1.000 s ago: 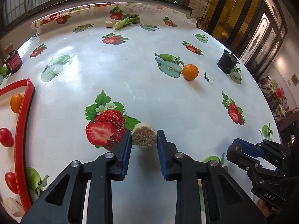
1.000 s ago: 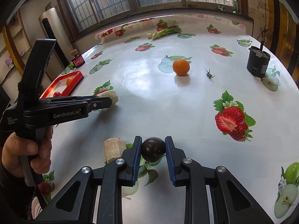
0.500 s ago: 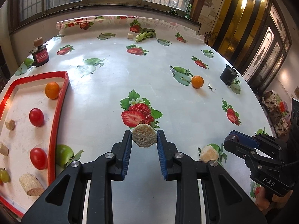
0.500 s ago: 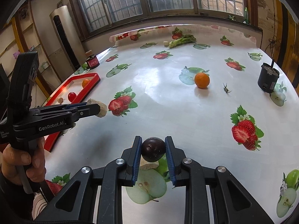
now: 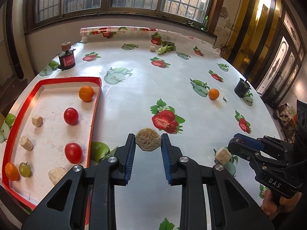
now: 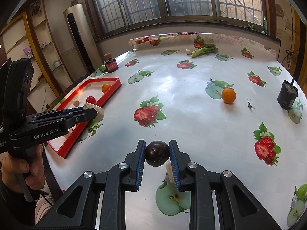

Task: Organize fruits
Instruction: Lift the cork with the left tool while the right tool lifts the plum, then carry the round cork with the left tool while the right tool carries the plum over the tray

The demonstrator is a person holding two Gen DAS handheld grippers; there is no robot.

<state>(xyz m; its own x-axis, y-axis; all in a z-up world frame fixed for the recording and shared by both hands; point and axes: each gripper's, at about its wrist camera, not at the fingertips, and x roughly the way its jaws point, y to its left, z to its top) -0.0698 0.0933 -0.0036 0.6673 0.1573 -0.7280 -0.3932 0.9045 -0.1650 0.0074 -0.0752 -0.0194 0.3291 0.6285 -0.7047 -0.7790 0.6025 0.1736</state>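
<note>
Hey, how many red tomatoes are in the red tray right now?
2. One red tomato sits mid-tray, below the orange; the other lies nearer the camera by the red tray right wall. The tray's near corner is cut off, so more may be hidden.

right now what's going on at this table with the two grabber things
A person holds a claw in each hand, sorting items into the red-rimmed tray. The left claw is shut on a beige, rough-textured cork-like chunk, lifted above the fruit-print tablecloth beside the tray. The right claw grips a dark purple round fruit. The tray already holds tomatoes, small oranges, a grape and similar chunks. One orange fruit and another beige chunk sit on the table.
</note>
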